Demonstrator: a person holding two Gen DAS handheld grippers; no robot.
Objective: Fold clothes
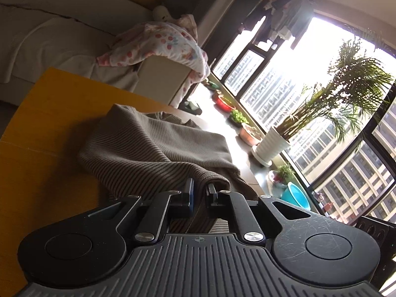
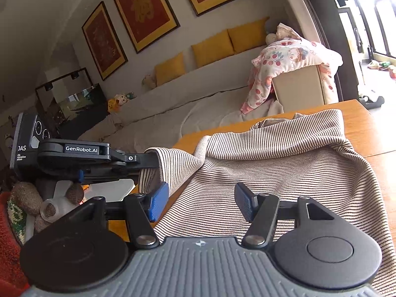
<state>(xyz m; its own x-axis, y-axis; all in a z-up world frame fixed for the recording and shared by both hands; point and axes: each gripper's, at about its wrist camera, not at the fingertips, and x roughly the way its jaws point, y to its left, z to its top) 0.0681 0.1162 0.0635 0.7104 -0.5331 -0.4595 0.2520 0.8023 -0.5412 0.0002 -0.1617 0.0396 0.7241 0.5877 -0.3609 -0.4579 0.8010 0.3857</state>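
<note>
A beige shirt with thin dark stripes [image 2: 284, 153] lies rumpled on the wooden table [image 2: 366, 133]. It also shows in the left wrist view [image 1: 153, 148]. My left gripper [image 1: 200, 190] is shut on a fold of the shirt's edge and lifts it; from the right wrist view the left gripper [image 2: 151, 159] pinches the cloth at the table's left side. My right gripper [image 2: 201, 203] is open, its blue pads [image 2: 158, 204] spread just above the shirt's near part, holding nothing.
A pale sofa [image 2: 188, 104] with yellow cushions stands behind the table, with a flowered blanket [image 2: 292, 57] draped over its end. Potted plants [image 1: 272, 146] and a teal basin [image 1: 298, 195] line the window. A red knitted thing [image 2: 10, 235] sits at the left.
</note>
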